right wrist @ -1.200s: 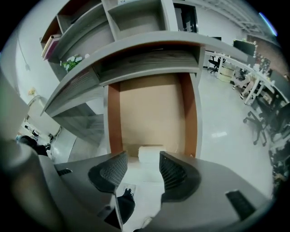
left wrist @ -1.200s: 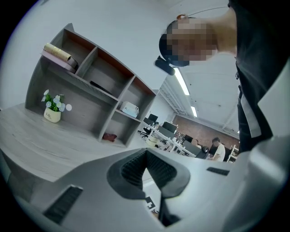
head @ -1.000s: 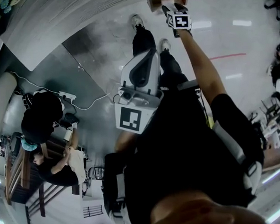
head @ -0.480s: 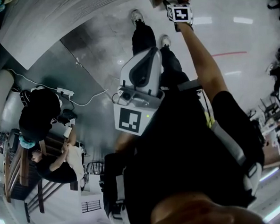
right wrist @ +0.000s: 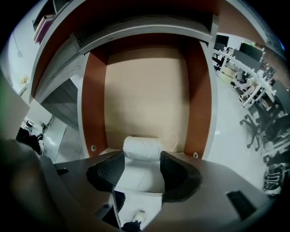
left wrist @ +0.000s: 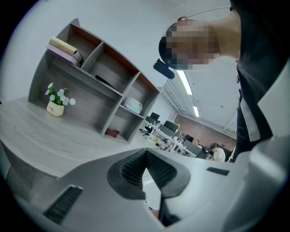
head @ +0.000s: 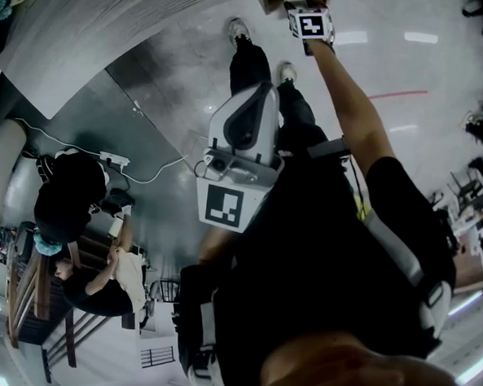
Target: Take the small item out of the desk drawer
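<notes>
In the right gripper view the open desk drawer (right wrist: 145,95) shows brown side walls and a pale bottom. A small white roll (right wrist: 142,148) with a loose thread lies near the drawer's front edge. My right gripper (right wrist: 142,158) has its tips against both ends of the roll and is shut on it. In the head view the right gripper (head: 298,0) reaches far out to the drawer (head: 272,1) at the top edge; the roll is hidden there. My left gripper (head: 264,96) is held close to the body, shut and empty (left wrist: 146,154).
A grey desk (left wrist: 41,136) carries a shelf unit (left wrist: 104,86) with a small plant pot (left wrist: 55,108) and books (left wrist: 65,49). Other people (head: 73,206) sit at the left, near a power strip (head: 117,166) on the floor. Office chairs (right wrist: 258,122) stand to the right.
The right gripper moved a little further out to the drawer over the first half second, then held still. The left gripper stayed in place.
</notes>
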`<state>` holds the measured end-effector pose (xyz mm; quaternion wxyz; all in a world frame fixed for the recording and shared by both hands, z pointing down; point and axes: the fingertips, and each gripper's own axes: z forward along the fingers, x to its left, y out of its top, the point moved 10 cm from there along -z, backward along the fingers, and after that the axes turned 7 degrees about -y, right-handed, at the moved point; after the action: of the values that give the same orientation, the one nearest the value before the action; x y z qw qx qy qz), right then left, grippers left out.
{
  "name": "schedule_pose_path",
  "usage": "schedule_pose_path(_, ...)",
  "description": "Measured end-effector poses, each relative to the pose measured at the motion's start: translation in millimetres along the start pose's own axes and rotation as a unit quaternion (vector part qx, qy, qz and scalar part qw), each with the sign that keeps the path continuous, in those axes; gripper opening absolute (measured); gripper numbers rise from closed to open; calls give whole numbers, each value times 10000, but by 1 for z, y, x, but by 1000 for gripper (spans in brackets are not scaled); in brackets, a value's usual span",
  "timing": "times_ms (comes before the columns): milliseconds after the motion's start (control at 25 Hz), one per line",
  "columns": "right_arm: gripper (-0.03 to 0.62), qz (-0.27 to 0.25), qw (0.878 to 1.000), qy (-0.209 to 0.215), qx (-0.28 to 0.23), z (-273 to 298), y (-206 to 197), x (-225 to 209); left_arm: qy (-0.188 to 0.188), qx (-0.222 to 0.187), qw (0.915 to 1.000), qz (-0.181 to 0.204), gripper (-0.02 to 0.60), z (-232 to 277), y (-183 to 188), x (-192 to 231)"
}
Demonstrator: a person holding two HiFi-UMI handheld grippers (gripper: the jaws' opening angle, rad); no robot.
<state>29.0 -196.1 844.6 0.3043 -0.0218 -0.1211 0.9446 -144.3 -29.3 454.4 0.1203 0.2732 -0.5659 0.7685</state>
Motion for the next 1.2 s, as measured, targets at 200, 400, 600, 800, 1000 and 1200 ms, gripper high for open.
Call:
schedule_pose_path(200, 241, 137, 9999, 102, -6, -3, -1, -1, -62, 32, 10000, 30, -8, -2, 0, -1)
schedule_pose_path(400, 238, 60, 9996, -208, -184, -10, -4, -10, -146, 15, 9999, 82, -8, -4, 6, -2)
schedule_pose_path(600, 235, 24, 9989, -373, -297, -24, -5, -12, -258, 22, 9996, 149, -8, -5, 15, -5)
schedule_pose_path(800, 233, 266, 9994, -73, -222, -42, -4, 0, -396, 46, 9990, 195, -8, -6, 26, -6)
schedule_pose_path(1000, 233, 440, 9988, 33, -229, -60, 2, 6, -566, 51, 9981, 233, -8, -6, 41, -1)
schedule_pose_path(1200, 233, 353, 9986, -75, -390, -78, 12, 5, -699, 46, 9969, 363, -8, -5, 55, 1)
